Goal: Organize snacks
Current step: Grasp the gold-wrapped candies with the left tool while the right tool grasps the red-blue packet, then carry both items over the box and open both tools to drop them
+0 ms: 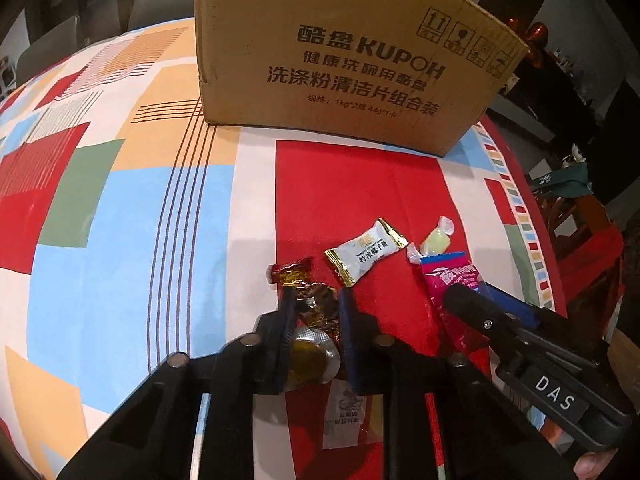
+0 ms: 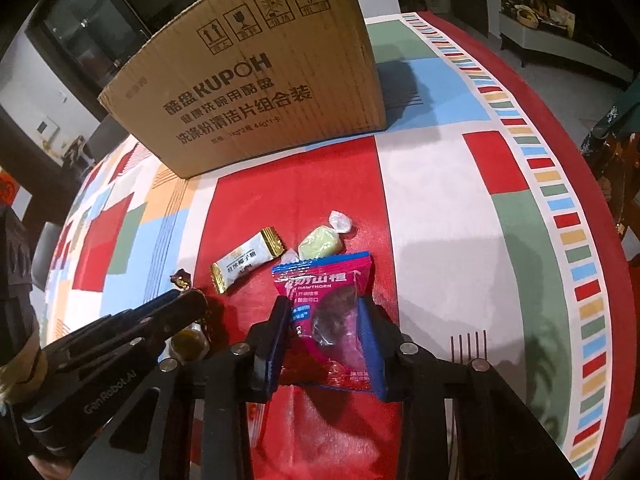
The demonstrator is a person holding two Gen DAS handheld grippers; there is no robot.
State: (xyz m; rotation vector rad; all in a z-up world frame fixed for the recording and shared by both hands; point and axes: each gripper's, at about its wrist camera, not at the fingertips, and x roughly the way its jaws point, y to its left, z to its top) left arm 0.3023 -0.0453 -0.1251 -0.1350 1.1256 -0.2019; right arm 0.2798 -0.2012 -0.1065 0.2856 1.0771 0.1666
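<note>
My left gripper (image 1: 316, 294) is shut on a gold-and-red foil candy (image 1: 310, 308), low over the red patch of the tablecloth. My right gripper (image 2: 324, 304) is shut on a pink hawthorn snack packet (image 2: 332, 316), which also shows in the left wrist view (image 1: 448, 280). A white coconut candy with gold ends (image 1: 366, 250) (image 2: 248, 258) and a pale green candy in clear wrap (image 1: 434, 238) (image 2: 322, 240) lie on the cloth just ahead of both grippers. A brown cardboard box (image 1: 340, 52) (image 2: 260, 80) stands behind them.
The round table carries a patchwork cloth (image 1: 120, 200) (image 2: 440, 200). Its edge curves close on the right (image 2: 592, 240). A small foil-lidded cup (image 1: 312, 356) and a white-labelled wrapper (image 1: 348, 412) lie under my left gripper. Chairs and dark furniture (image 1: 580, 220) stand beyond the table.
</note>
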